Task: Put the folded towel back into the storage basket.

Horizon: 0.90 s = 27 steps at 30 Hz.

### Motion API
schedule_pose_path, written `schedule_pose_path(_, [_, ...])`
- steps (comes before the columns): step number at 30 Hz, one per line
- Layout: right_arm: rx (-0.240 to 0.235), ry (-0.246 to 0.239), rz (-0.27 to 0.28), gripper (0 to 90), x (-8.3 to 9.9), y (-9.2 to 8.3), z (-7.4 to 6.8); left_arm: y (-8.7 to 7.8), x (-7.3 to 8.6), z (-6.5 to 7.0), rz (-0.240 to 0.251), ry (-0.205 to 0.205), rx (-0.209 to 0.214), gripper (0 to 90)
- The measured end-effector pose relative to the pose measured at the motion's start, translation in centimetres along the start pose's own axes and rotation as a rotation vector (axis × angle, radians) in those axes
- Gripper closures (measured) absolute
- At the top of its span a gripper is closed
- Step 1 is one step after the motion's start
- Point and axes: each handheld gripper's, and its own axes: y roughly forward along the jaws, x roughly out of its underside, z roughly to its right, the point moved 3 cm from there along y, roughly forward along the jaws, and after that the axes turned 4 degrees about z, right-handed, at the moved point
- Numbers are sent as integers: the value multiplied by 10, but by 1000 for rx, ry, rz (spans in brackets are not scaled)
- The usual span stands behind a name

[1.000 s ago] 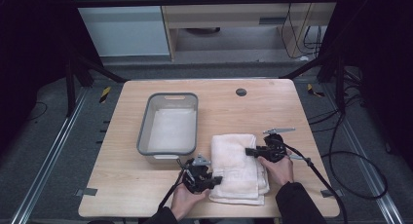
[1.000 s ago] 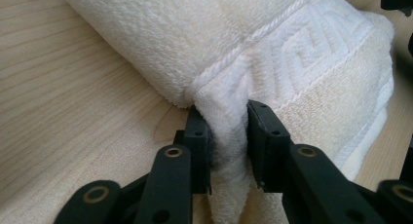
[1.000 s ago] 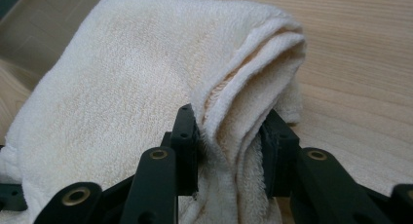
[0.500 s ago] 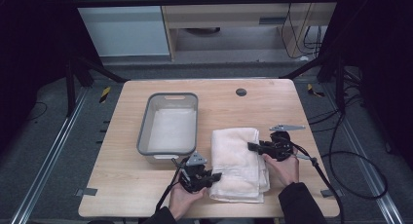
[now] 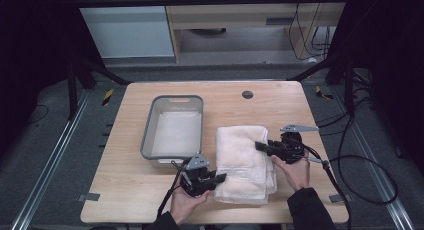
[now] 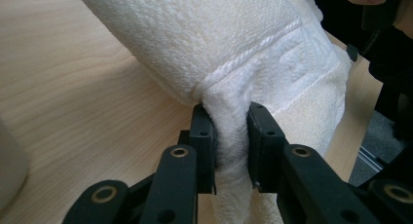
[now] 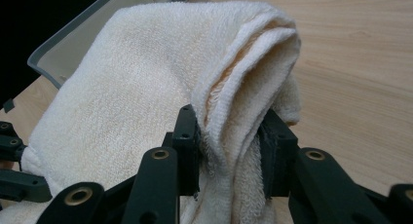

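Towel: a folded white towel (image 5: 245, 162) lies on the right half of the wooden table (image 5: 125, 190), just beside the grey tub (image 5: 172, 127), pinched at two edges.
Left gripper: the left gripper (image 5: 222, 177) bites the towel's near left corner; in the left gripper view its jaws are clamped tight on a bunched hem (image 6: 231, 136), cloth squeezed between the pads.
Right gripper: the right gripper (image 5: 260, 146) is at the towel's right edge, jaws closed on a thick fold (image 7: 234, 131) that humps up over them.
Tub: a pale cloth lies flat inside it.
Table: a dark round hole (image 5: 247, 94) sits near the far edge.
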Motion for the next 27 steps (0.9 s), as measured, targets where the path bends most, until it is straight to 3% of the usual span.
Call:
schedule_pose_path(11, [1, -35, 54, 661, -14, -7, -12, -14, -12, 3, 36, 35, -20, 747])
schedule_pose_path(18, [-2, -54, 88, 662, -24, -12, -19, -22, -20, 2, 62, 36, -21, 747])
schedule_pose_path(27, [-7, -51, 105, 662, -30, -12, -22, -28, -27, 1, 82, 49, -28, 747])
